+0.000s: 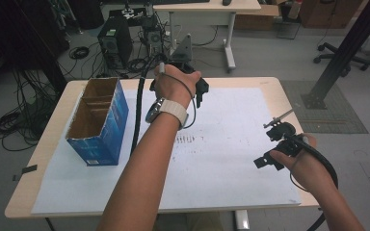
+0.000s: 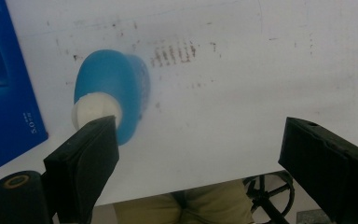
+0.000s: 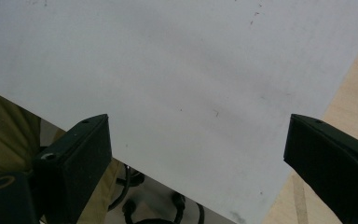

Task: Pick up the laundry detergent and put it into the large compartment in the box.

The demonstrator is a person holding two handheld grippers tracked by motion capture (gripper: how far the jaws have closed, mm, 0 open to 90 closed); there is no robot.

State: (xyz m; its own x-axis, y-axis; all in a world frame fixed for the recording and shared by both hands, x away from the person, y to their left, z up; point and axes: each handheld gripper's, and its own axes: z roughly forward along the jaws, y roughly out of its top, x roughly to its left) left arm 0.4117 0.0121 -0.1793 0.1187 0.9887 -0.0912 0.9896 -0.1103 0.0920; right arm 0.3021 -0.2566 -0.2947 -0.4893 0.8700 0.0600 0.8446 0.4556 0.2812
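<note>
Reach phase: the left gripper (image 2: 200, 154) hangs over the white sheet (image 1: 221, 159) with its jaws spread wide and nothing between them, and a blue bottle with a white cap (image 2: 109, 100) lies on its side on the sheet just ahead of the left jaw, beside the blue carton (image 1: 99, 120). The right gripper (image 1: 274, 147) waits well apart near the table's (image 1: 270, 86) right edge, jaws likewise released and empty. Judged next move: shift the left gripper until the bottle sits between the jaws, then close; the open-topped carton shows cardboard dividers, and nothing can be made out in its compartments.
</note>
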